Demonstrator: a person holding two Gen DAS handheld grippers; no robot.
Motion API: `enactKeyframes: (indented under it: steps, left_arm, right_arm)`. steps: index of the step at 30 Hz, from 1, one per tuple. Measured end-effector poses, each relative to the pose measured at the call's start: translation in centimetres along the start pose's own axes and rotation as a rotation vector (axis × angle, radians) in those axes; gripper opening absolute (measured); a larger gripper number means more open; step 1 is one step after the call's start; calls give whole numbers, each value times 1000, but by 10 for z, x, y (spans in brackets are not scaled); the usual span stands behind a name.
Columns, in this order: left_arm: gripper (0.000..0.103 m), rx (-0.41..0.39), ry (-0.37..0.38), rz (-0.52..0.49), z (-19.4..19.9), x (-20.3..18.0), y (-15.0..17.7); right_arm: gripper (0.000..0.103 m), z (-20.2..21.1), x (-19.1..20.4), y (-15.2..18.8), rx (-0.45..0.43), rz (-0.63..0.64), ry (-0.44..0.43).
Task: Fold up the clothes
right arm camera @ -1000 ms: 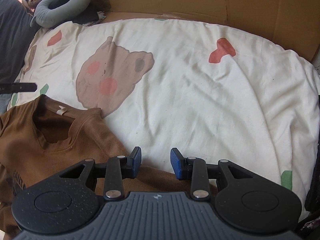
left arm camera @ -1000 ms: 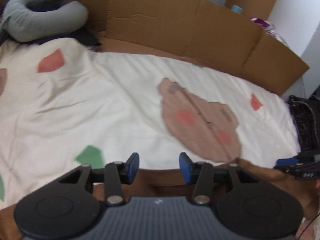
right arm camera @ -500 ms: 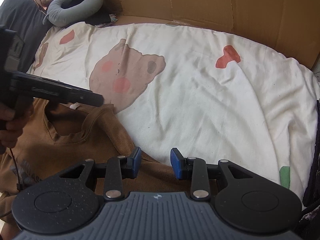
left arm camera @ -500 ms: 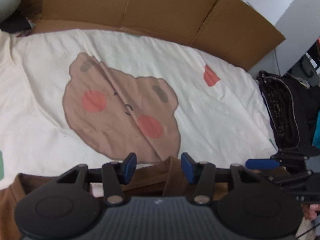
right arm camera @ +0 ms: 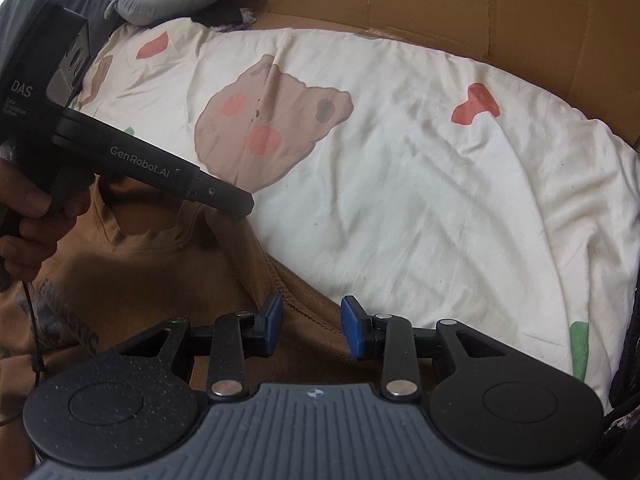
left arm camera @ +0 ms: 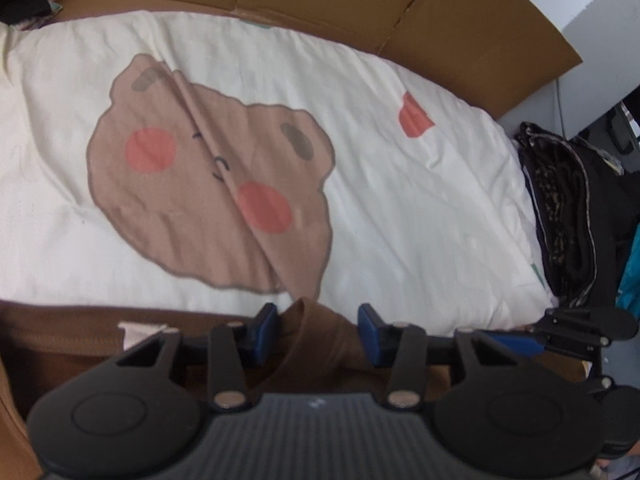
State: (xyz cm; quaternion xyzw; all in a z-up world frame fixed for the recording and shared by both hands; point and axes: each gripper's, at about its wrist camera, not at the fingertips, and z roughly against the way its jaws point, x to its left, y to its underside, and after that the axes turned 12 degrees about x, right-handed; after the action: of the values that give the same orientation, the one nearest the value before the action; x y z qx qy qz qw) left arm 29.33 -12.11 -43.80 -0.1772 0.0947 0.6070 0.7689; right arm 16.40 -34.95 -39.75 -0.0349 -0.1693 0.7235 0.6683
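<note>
**Both grippers at the brown shirt's far edge**

Brown shirt point(right arm camera: 132, 280) lay on the near side of the cream bear-print bedsheet point(right arm camera: 420, 184), collar toward the far side. Left gripper point(left arm camera: 318, 326) was closing, a raised fold of shirt fabric between its jaws, pads not clearly pressing yet. Right gripper point(right arm camera: 311, 322) stood part open over the shirt's hem edge, nothing pinched. Cardboard point(left arm camera: 340, 4) lined the far side.

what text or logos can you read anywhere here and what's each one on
"GenRobot.AI": on the arm of the left gripper.
"DAS": on that gripper's black body, by the hand; the small lines beneath it are too small to read surely.
Dark print on the brown shirt: creased and partly hidden, unreadable.
</note>
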Motion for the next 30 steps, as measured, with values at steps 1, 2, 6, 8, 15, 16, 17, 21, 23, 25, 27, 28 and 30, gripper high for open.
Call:
enactKeyframes:
  steps: [1, 2, 6, 8, 15, 16, 17, 21, 23, 25, 27, 28, 30]
  left_arm:
    - [40, 3, 1, -1, 1, 0, 2]
    - [37, 6, 5, -2, 2, 1, 4]
    - [32, 19, 33, -6, 7, 4, 11]
    - [31, 24, 48, -10, 9, 5, 15]
    - [29, 16, 102, -8, 19, 8, 32]
    - [29, 14, 109, -8, 20, 9, 35]
    - [29, 11, 115, -11, 22, 9, 37]
    - [29, 3, 130, -36, 25, 8, 44]
    - [29, 3, 133, -52, 26, 7, 47]
    - [29, 2, 133, -72, 26, 5, 49]
    - [29, 3, 136, -85, 28, 4, 51]
    - [29, 3, 139, -89, 28, 4, 52]
    - [29, 1, 145, -94, 29, 4, 53]
  right_arm:
    - [39, -1, 1, 1, 5, 6, 2]
    - [39, -1, 2, 2, 10, 12, 5]
    - [39, -2, 0, 7, 34, 43, 20]
    - [39, -1, -2, 7, 47, 61, 29]
    - [39, 5, -13, 7, 91, 125, 44]
    - [39, 6, -14, 6, 97, 137, 47]
    - [39, 6, -15, 6, 106, 149, 49]
    - [39, 7, -18, 5, 141, 199, 59]
    - [39, 6, -19, 5, 160, 219, 55]
    - [39, 5, -21, 5, 180, 233, 48]
    - [39, 2, -19, 5, 194, 241, 42]
    - [39, 0, -17, 5, 201, 251, 45]
    - [39, -3, -14, 5, 212, 269, 50]
